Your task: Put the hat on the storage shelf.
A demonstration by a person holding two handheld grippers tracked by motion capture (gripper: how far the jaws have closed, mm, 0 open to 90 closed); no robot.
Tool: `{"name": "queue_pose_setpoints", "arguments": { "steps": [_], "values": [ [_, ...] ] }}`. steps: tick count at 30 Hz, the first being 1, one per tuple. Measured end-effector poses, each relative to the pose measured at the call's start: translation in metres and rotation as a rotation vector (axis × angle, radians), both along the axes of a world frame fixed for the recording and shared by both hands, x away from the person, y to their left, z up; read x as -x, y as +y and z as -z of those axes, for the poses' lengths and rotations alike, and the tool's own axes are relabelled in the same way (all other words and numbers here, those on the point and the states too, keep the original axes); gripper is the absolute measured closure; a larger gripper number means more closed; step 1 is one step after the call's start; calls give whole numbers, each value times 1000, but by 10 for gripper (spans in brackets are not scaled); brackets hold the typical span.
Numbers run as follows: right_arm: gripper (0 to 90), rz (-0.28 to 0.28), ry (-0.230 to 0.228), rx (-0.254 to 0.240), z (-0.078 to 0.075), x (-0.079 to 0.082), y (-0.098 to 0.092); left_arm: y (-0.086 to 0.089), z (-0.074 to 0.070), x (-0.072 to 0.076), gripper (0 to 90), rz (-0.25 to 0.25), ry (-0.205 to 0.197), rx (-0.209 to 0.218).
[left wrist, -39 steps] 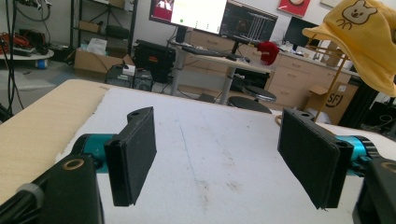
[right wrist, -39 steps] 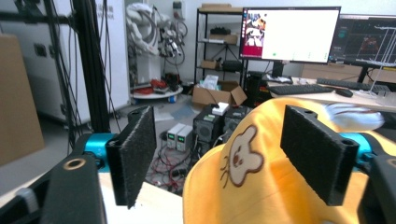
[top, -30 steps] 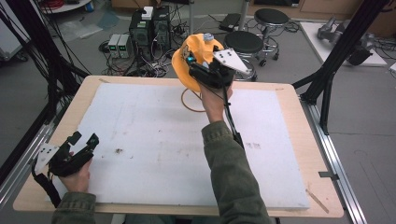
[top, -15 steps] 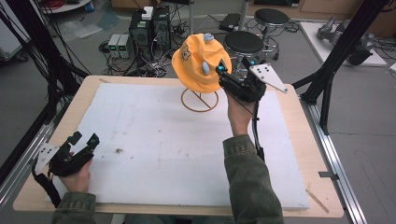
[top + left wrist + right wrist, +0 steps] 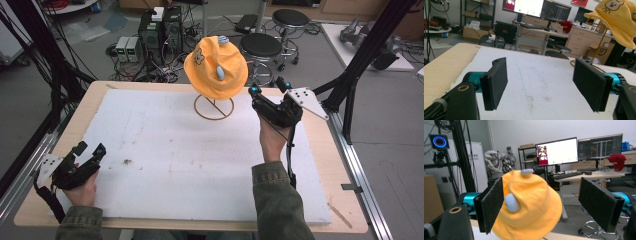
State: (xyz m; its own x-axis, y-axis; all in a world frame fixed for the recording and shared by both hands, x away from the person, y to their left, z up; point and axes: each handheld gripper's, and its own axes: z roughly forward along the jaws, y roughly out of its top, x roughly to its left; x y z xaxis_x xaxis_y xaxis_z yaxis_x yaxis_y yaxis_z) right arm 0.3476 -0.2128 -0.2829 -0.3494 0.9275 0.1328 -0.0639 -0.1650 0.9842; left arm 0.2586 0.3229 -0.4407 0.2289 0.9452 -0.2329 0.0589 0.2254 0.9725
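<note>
An orange hat [image 5: 216, 65] with small pale ears and a little bear face sits on top of a thin wire stand [image 5: 214, 107], whose ring foot rests on the white sheet [image 5: 190, 165] near the far edge of the desk [image 5: 95, 97], about midway along it. Just to the right of the hat, the right gripper [image 5: 268, 89] is held up off the desk, jaws spread wide and pointing at the hat with nothing between them; in the right gripper view the hat [image 5: 529, 205] sits beyond the jaws, apart from them. Well away, at the near left corner of the desk, the left gripper [image 5: 88, 151] rests low over the sheet, jaws wide apart and holding nothing.
</note>
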Motion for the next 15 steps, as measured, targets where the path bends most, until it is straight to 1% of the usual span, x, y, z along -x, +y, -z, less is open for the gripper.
{"name": "queue_pose_setpoints", "arguments": {
  "steps": [1,6,9,10,15],
  "values": [
    [197,4,8,4,3,3,-2,0,0,0,280,0,0,0],
    [199,11,11,11,7,8,-8,0,0,0,280,1,3,-5],
    [198,17,21,15,13,12,-10,0,0,0,280,3,2,-4],
    [199,22,21,20,17,15,-12,0,0,0,280,3,1,-4],
    [199,35,34,23,23,21,-18,-1,0,1,280,3,2,-4]
  ]
}}
